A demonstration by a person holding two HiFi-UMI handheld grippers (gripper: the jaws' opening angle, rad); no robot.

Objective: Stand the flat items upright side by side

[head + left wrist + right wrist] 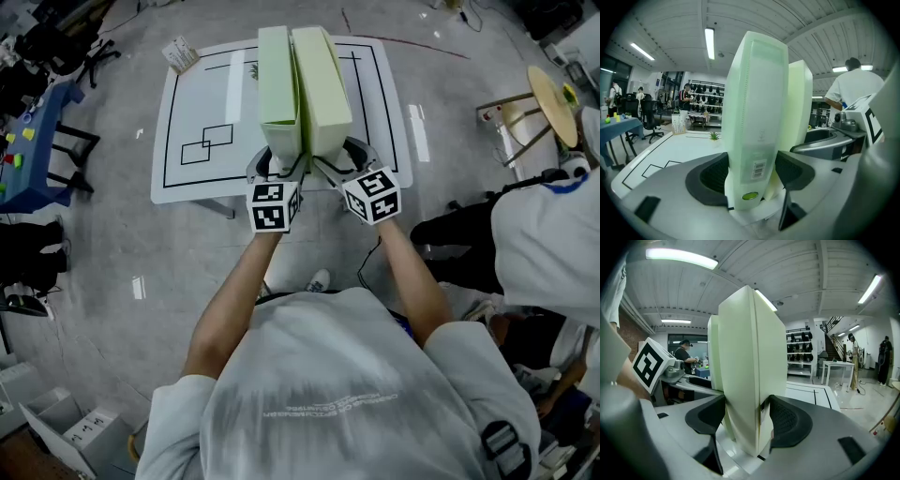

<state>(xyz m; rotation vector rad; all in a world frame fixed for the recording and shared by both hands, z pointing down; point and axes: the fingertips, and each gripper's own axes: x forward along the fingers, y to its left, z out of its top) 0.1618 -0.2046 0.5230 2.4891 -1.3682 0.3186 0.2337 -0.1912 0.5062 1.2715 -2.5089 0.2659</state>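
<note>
**Two boxes on end, one in each gripper**

I have the left box (278,84) clamped in the left gripper (278,164) and the right box (322,80) clamped in the right gripper (337,157). Both are pale green and flat, and they sit over the white table (197,103) with its black outlines.

In the left gripper view the left box (757,108) rises tall. Its long axis runs up the frame and its narrow edge faces me. The dark pads (715,176) press on its two broad sides near the low end, where a barcode label (759,168) sits.

The right gripper view matches this. The right box (750,366) stands edge-on, pinched low between the pads (787,420).

From the head view the two run parallel, away from me, with their broad sides together. They look to be touching.

Each gripper view shows only a sliver of the other box (800,103) behind its own. The label print is too blurred to read. The low ends sit right at the table surface (813,397), but I cannot tell whether they rest on it. In the head view the jaws cover those ends.

A small carton (179,54) stands on the far left corner of the table.
</note>
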